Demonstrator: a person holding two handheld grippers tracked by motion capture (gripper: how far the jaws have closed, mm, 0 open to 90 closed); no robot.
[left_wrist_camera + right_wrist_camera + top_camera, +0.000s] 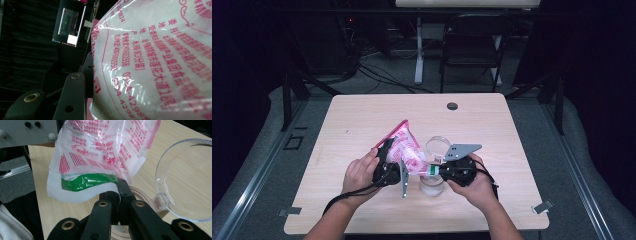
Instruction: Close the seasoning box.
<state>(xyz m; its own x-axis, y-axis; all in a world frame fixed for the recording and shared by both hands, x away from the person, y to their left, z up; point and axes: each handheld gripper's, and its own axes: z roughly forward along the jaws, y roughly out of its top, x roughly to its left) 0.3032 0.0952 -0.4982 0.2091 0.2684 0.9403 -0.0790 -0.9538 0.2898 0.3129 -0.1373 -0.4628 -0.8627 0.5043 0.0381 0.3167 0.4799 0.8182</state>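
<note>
While both tools, left (388,152) and right (438,170), clamp the pink bag (404,145) above the open jar (432,184), pouring seems barely begun; lid (438,145) aside.

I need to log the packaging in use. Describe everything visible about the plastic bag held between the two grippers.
The plastic bag is a soft, glossy clear pouch printed with red Chinese text and a green band at one edge, packed with something white. It is held tilted above the table, its lower end over a clear open-lidded jar. The left gripper holds its side; the right gripper is shut on its white lower edge beside the green band.
</note>
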